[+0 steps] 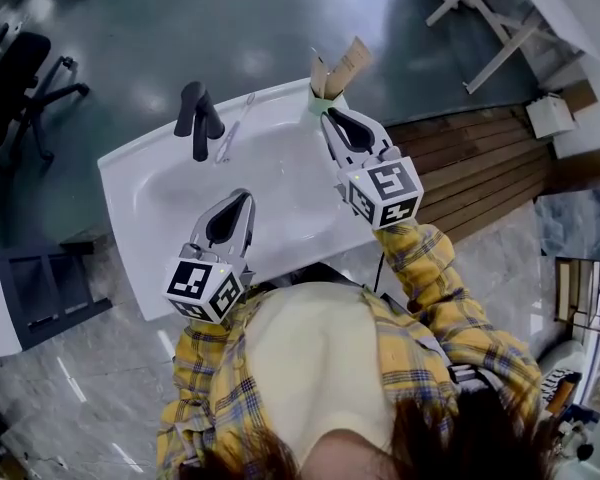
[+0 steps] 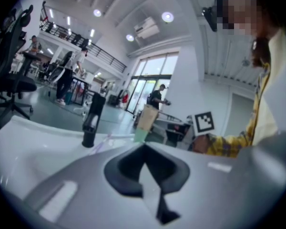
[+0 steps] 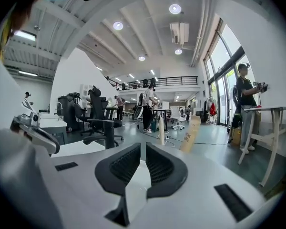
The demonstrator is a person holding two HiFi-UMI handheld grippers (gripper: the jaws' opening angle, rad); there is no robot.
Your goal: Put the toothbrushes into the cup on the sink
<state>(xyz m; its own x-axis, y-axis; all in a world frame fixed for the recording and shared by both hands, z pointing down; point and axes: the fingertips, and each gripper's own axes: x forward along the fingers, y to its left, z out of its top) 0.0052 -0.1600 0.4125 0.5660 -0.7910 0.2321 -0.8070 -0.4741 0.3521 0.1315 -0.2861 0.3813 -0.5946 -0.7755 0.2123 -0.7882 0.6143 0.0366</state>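
We see two brown toothbrush boxes (image 1: 338, 68) standing in the green cup (image 1: 318, 105) at the sink's (image 1: 140, 193) back corner. A clear toothbrush (image 1: 231, 130) lies by the black tap (image 1: 198, 118).

The right gripper (image 1: 328, 116), beside the cup, has a thin gap between its jaws and holds nothing. The left gripper (image 1: 248, 196) is pressed together and empty.

Only the head view shows the whole sink. The right gripper view shows just the box tops.

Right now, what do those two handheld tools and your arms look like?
The left gripper and right gripper are each light grey, with black-padded jaws and a cube of black-and-white square markers. The sleeves are yellow plaid.
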